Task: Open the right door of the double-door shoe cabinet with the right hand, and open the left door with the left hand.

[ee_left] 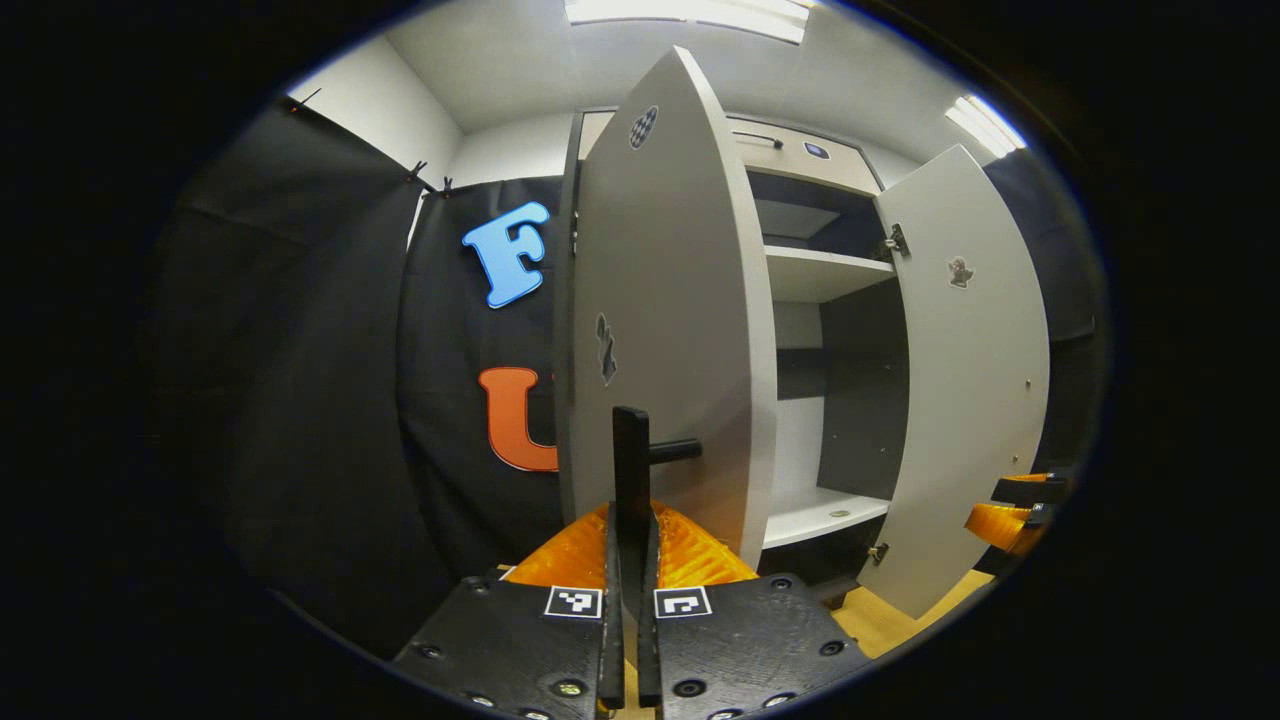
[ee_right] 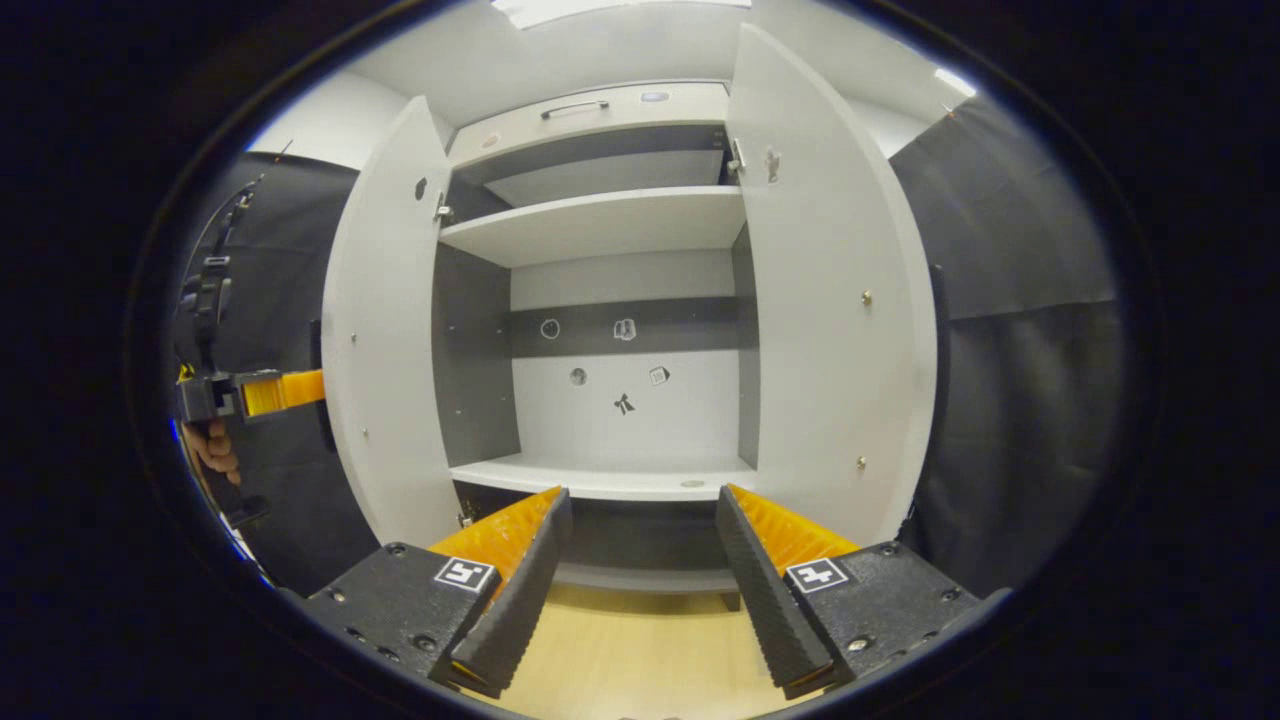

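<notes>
Left claw (ee_left: 630,560) at bottom centre of left gripper view — fingers pressed onto the dark bar handle (ee_left: 631,470) of the left door (ee_left: 670,330). Left door swung wide, edge-on at frame centre. Right claw (ee_right: 640,560) at bottom of right gripper view — spread apart, gripping nothing, pointed into the shoe cabinet (ee_right: 610,400). Right door (ee_right: 830,330) swung outward at right of frame. Shelf (ee_right: 600,225) across the upper interior. Wooden floor (ee_right: 640,650) beneath.
</notes>
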